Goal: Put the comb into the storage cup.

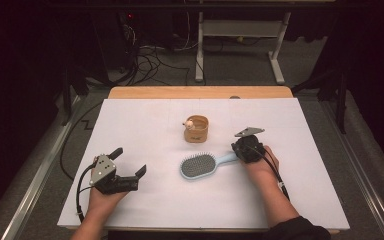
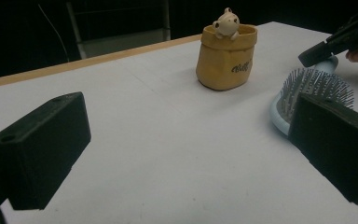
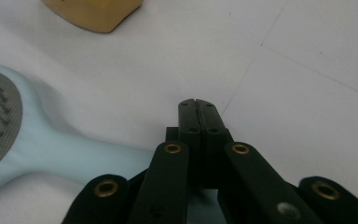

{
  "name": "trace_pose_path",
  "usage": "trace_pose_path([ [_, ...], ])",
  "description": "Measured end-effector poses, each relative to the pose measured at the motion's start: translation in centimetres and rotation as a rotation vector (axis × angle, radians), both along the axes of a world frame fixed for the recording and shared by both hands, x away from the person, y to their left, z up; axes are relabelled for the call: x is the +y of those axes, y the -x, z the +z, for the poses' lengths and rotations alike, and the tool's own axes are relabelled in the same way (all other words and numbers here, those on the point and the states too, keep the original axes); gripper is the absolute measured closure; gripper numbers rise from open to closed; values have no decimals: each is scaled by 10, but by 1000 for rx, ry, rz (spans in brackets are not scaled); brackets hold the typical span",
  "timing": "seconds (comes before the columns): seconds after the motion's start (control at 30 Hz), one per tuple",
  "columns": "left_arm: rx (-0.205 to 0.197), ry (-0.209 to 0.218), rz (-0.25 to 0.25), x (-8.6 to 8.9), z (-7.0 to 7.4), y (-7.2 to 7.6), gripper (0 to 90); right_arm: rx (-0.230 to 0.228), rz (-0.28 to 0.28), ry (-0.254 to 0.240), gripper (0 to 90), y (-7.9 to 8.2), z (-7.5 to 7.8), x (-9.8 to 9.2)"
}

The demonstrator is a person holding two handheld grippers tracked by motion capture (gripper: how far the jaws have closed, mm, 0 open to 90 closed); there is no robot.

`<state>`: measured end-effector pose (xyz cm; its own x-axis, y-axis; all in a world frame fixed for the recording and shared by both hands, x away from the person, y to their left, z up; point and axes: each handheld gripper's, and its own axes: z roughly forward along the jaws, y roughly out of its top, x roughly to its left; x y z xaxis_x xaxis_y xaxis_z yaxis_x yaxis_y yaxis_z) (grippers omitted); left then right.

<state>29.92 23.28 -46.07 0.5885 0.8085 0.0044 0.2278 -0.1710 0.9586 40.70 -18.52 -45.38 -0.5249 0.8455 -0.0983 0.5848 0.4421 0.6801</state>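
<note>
Left tool (image 1: pixel 127 162) gapes over white table (image 1: pixel 145 200); right tool (image 1: pixel 241 150) closed, seemingly gripping hairbrush (image 1: pixel 202 165).

The table (image 1: pixel 130 200) was viewed from above and behind the person, facing forward and down. From each gripper, it was seen low and close. The hairbrush (image 1: pixel 198 166) (image 2: pixel 307 86) (image 3: pixel 37 144) and pouch (image 1: pixel 196 129) (image 2: pixel 226 58) (image 3: pixel 93 14) were shared by all views.

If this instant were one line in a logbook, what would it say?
left gripper: open, empty, resting on table | right gripper: shut, over hairbrush handle, grip unclear | yellow pot: upright beyond brush
</note>
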Motion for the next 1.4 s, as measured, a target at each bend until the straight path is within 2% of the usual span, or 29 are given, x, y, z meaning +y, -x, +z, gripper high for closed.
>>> trace_pose_path([
  [0.1, 1, 0, 0, 0, 0, 0, 0, 10, 7, 24, 900, 5, 1, -1],
  [0.17, 1, 0, 0, 0, 0, 0, 0, 15, 8, 19, 900, 10, 1, -3],
  [0.43, 2, -2, 2, 0, 0, 0, 0, 7, 25, -11, 900, 31, 1, -12],
  [0.53, 5, 0, 2, 0, 0, 0, 0, 1, 27, -36, 900, 41, 0, -18],
  [0.93, 10, 2, -2, -1, -1, 0, 0, -17, 40, -89, 900, 68, -1, -29],
  [1.2, 11, 20, 3, 1, -1, 0, 0, -27, 57, -124, 900, 86, -3, -34],
  [1.4, 19, 10, -4, 0, -2, -1, 0, -36, 71, -140, 900, 96, -3, -35],
])
